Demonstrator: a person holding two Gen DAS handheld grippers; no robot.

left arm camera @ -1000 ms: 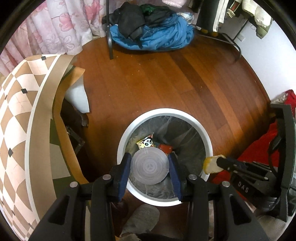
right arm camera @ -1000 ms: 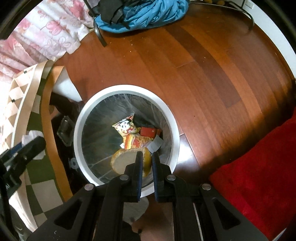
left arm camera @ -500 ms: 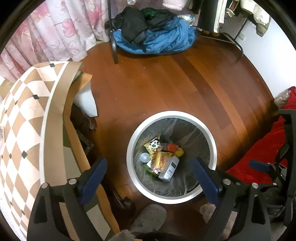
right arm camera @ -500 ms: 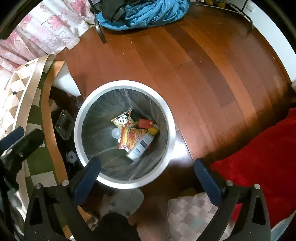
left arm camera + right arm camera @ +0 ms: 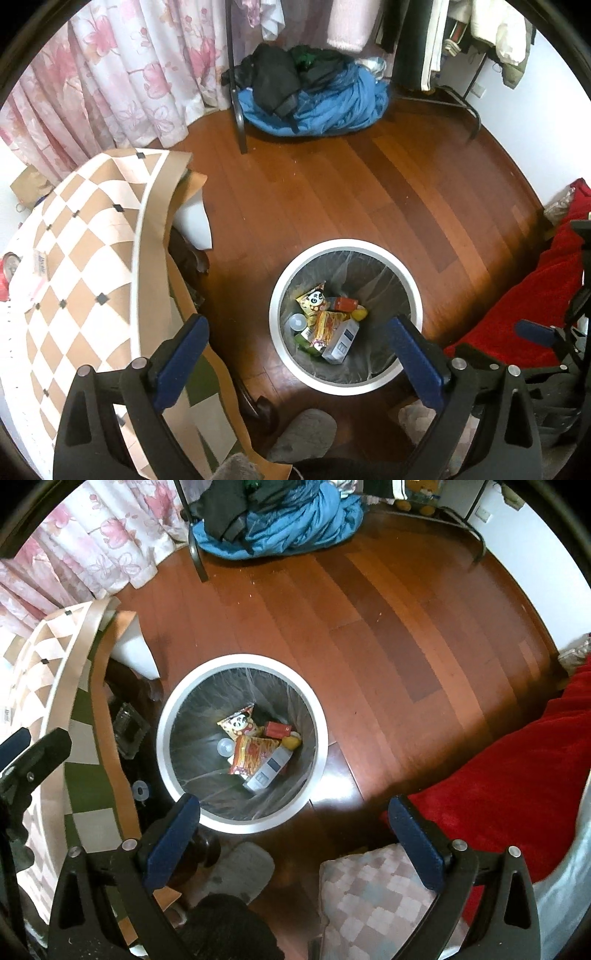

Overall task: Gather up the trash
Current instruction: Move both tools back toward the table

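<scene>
A round white bin (image 5: 413, 291) with a clear liner stands on the wood floor; it also shows in the right wrist view (image 5: 162, 738). Inside lie a panda snack bag (image 5: 314, 301), a red-yellow wrapper (image 5: 253, 753), a grey-white box (image 5: 341, 341), a red carton (image 5: 277, 730), a clear plastic lid (image 5: 297, 322) and a yellow piece (image 5: 359, 314). My left gripper (image 5: 299, 362) is open and empty, high above the bin's near side. My right gripper (image 5: 293, 840) is open and empty above the bin's near edge.
A table with a checkered cloth (image 5: 81, 251) is on the left. A red blanket (image 5: 517, 757) lies on the right. Blue and black clothes (image 5: 314, 99) are piled by a rack at the back. Slippers (image 5: 240, 871) and a checked mat (image 5: 373, 904) lie below.
One second ago my left gripper held the clear round lid and my right held the yellow piece over the bin. Both opened, the items dropped in, and both grippers rose.
</scene>
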